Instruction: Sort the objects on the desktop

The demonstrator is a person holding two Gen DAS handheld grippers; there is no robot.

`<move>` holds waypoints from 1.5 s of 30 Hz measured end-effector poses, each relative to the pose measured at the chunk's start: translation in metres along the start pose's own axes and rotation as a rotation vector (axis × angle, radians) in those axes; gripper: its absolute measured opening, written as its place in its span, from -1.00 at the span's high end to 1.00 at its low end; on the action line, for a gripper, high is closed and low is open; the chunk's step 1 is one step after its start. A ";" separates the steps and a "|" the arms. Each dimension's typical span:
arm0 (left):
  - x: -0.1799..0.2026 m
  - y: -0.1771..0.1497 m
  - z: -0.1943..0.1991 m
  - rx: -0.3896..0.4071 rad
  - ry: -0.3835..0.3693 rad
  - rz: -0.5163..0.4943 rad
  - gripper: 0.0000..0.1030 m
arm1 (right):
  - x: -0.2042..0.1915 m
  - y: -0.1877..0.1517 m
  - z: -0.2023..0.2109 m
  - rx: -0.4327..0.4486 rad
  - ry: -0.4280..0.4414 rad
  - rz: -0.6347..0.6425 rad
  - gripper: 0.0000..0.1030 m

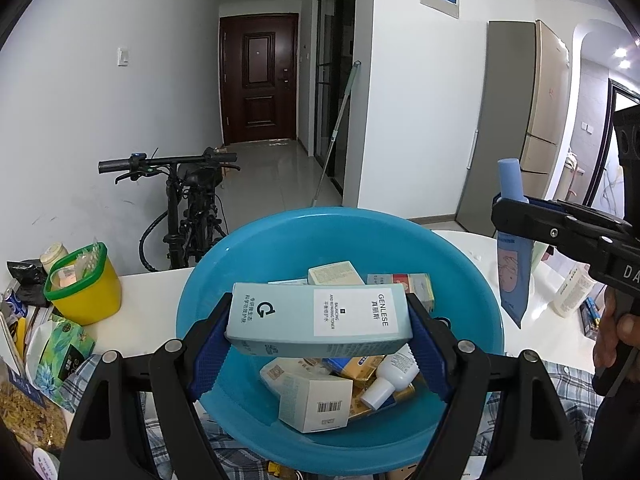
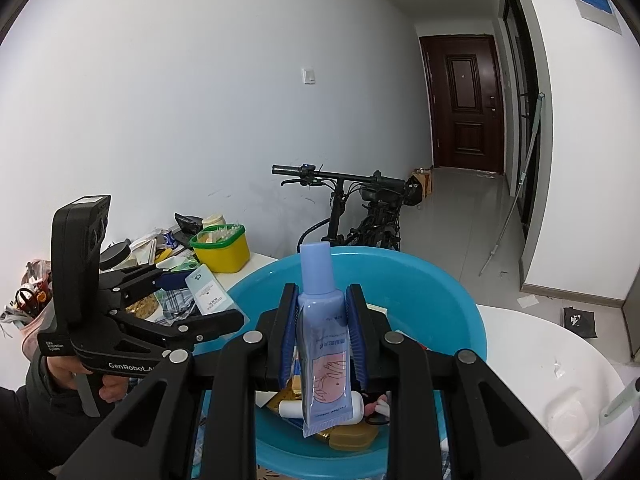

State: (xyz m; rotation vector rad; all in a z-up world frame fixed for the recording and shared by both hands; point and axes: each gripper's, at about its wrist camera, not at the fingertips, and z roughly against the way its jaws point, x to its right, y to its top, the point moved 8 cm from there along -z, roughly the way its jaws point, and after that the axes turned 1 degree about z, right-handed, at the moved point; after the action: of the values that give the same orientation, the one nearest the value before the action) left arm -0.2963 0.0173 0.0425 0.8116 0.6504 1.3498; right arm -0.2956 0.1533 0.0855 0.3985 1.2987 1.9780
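Holding one item apiece above the blue basin, both hands are loaded and motionless. The left hand-held gripper pinches a long pale-blue toner box by its two short ends, so the box lies crosswise between the blue pads, over the jumble of cartons and small bottles in the basin. The right hand-held gripper is pressed in on a lilac tube, cap up and crimped end hanging down, also over the basin.

The risks lie mostly in the grips, as a judgement. The box is held only at its ends, with its length unsupported; cardboard may buckle under the pads or pivot and slip if the wrist tilts, dropping it back into the pile. The tube is soft and smooth, so squeezing could let it slide downward through the pads, or force product toward the cap.

Where each belongs is not evident. The white worktop to the left is crowded by a yellow tub and snack packets, leaving little free surface, and the two grippers sit near each other, so a careless swing could knock them together.
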 end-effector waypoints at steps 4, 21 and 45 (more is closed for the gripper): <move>0.000 0.000 0.000 0.000 -0.002 0.001 -0.59 | 0.001 0.000 0.000 -0.001 -0.003 -0.001 0.56; 0.004 -0.001 -0.004 -0.005 -0.006 0.001 -0.59 | 0.007 -0.002 0.002 0.003 -0.017 -0.012 0.56; -0.001 -0.001 -0.003 0.010 -0.012 0.016 -0.59 | 0.009 -0.006 0.001 -0.010 -0.008 -0.013 0.56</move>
State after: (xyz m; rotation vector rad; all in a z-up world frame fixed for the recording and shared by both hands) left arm -0.2983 0.0171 0.0395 0.8343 0.6429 1.3555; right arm -0.2995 0.1618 0.0797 0.3922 1.2832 1.9689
